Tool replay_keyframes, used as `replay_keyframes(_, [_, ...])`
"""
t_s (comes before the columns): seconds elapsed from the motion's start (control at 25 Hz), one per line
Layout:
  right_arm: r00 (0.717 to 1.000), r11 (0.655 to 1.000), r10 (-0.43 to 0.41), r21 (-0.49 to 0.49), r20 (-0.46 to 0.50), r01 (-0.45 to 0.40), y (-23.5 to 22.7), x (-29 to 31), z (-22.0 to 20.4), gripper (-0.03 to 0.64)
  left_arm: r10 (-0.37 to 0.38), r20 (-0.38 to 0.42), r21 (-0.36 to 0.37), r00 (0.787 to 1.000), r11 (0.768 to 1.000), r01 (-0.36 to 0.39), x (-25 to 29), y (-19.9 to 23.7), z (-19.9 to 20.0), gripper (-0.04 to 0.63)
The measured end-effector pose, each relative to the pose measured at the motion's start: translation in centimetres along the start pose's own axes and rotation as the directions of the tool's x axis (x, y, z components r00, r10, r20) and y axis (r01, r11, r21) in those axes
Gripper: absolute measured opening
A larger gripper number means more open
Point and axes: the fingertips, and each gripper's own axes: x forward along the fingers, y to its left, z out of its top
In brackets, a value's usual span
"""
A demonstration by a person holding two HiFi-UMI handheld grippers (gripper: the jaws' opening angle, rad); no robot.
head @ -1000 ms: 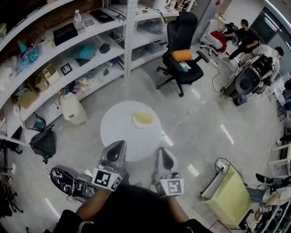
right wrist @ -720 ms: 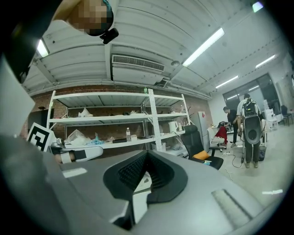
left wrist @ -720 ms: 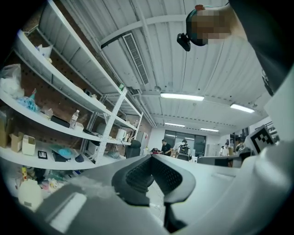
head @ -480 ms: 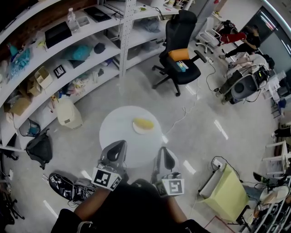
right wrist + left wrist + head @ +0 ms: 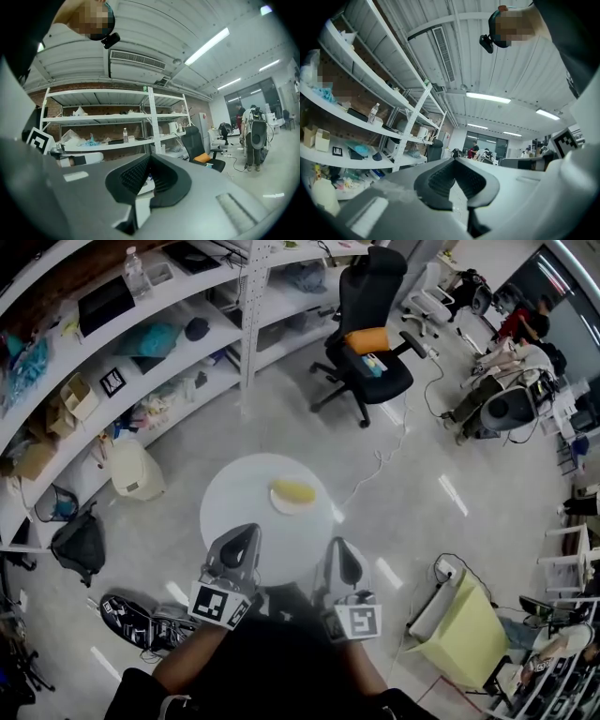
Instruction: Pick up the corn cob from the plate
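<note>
- I am holding my left gripper (image 5: 242, 538) and my right gripper (image 5: 339, 549) side by side at the near edge of a round white surface (image 5: 230, 512), both pointing level across it.
- My left gripper's jaws are pressing together at the tips with nothing between them, as the left gripper view (image 5: 454, 161) is showing.
- My right gripper's jaws are likewise closing on nothing, tips meeting in the right gripper view (image 5: 150, 158).
- The corn cob (image 5: 293, 491) is lying on a small white plate (image 5: 276, 502) on the far half of the surface, well apart from both pairs of jaws.
- Only the bare near half of the surface is lying between my jaws and the plate.
- A black office chair (image 5: 370, 329) carrying an orange cushion (image 5: 366, 339) is standing beyond the surface, with a pale cable (image 5: 375, 474) trailing over the floor between them.
- White shelving (image 5: 141, 352) full of boxes and clutter is running along the left, with a cream container (image 5: 131, 470) and a black bag (image 5: 80, 545) sitting on the floor below it.
- A yellow-green box (image 5: 466, 634) is standing on the floor to my right.
- People are working at the far right of the room (image 5: 525, 343).
</note>
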Motion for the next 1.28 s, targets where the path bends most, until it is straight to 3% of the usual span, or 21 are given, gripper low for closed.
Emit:
replay_keyframes(0.68, [0.989,0.992,0.124,0.028,-0.080,-0.122,-4.8,7.3,-3.3,0.009,0.112,-0.023,0.018,0.993,0.994,-0.111,6.7,1.9,-1.6,0.002])
replay_keyframes(1.28, [0.958,0.984,0.179,0.051,-0.222,-0.172,-7.1,11.7,-10.7,0.009,0.145,-0.096,-0.027,0.985,0.989,-0.149,10.4,3.9,-7.0,0.002])
